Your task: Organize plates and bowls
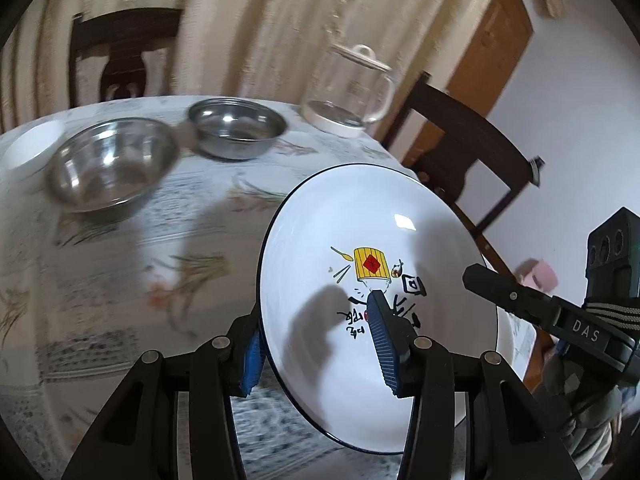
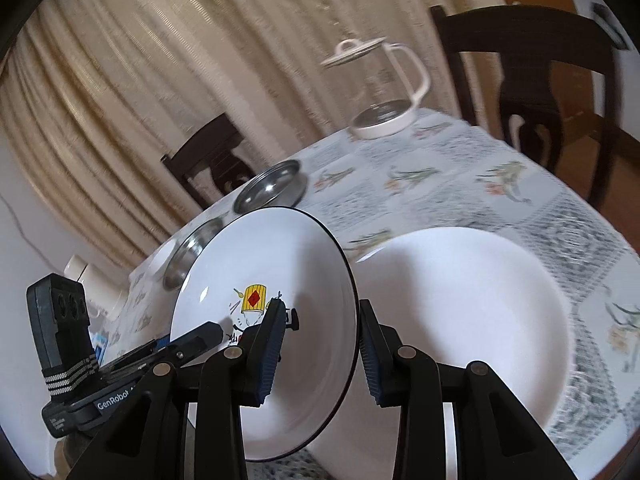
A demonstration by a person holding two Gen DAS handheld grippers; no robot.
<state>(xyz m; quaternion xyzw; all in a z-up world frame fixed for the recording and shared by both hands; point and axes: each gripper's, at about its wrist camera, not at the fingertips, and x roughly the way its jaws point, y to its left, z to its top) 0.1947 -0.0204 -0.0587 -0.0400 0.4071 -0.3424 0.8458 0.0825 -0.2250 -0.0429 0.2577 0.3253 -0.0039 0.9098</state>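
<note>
A white plate with a dark rim and a yellow drawing point(image 1: 400, 220) is tilted up on edge above the table. My left gripper point(image 1: 316, 320) is shut on its lower part, one blue pad on the face and one behind. In the right wrist view the same plate point(image 2: 260, 248) sits between the pads of my right gripper point(image 2: 320, 306), which is shut on its rim. A larger plain white plate point(image 2: 480, 300) lies on the tablecloth just behind. Two steel bowls point(image 1: 112, 168) point(image 1: 236, 128) and a small white bowl point(image 1: 32, 148) stand at the far left.
A glass kettle with a white lid point(image 1: 348, 92) stands at the table's far edge. Dark wooden chairs point(image 1: 472, 148) point(image 1: 120, 52) flank the table, with a beige curtain behind. The flowered tablecloth point(image 2: 500, 184) is bare between the kettle and the plain plate.
</note>
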